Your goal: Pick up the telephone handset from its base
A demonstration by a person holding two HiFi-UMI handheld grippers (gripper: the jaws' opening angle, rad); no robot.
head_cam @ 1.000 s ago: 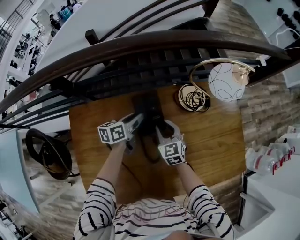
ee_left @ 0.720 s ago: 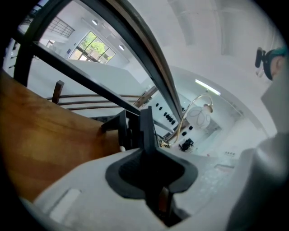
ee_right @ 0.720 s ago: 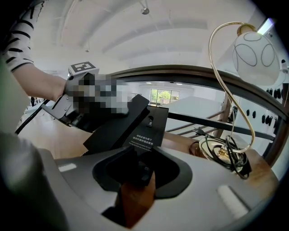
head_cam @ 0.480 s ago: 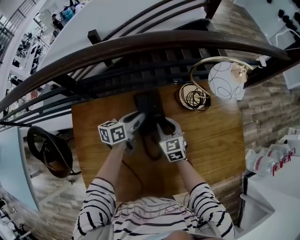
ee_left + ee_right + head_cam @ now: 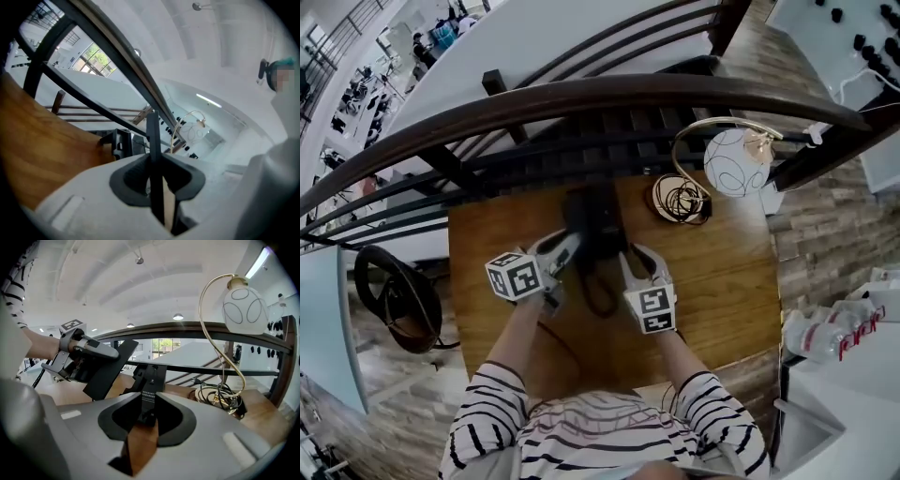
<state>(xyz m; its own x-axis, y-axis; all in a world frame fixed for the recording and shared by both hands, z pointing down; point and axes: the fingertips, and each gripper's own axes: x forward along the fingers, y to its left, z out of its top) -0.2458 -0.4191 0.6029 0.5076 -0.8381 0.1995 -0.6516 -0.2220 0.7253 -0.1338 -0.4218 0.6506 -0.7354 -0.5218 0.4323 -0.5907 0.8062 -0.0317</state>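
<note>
The black telephone (image 5: 592, 217) shows blurred over the wooden table (image 5: 722, 281), between my two grippers, and its cord (image 5: 598, 295) loops down toward me. My left gripper (image 5: 565, 249) is shut on a thin flat black panel (image 5: 153, 140) of the telephone, seen edge-on in the left gripper view and as a slanted plate (image 5: 108, 369) in the right gripper view. My right gripper (image 5: 628, 257) has its jaws closing on a narrow black handset part (image 5: 150, 390) with white print, and the pads lie against its sides. Another black part (image 5: 139, 375) stands behind it.
A gold lamp with a white globe (image 5: 731, 161) and a coil of cable (image 5: 682, 199) stand at the table's back right. A dark curved railing (image 5: 581, 98) runs behind the table. A round black object (image 5: 389, 300) lies on the floor at left, and bottles (image 5: 825, 328) at right.
Both grippers have risen toward the head camera with the black telephone parts between them. The left gripper's cube has drifted slightly left.
</note>
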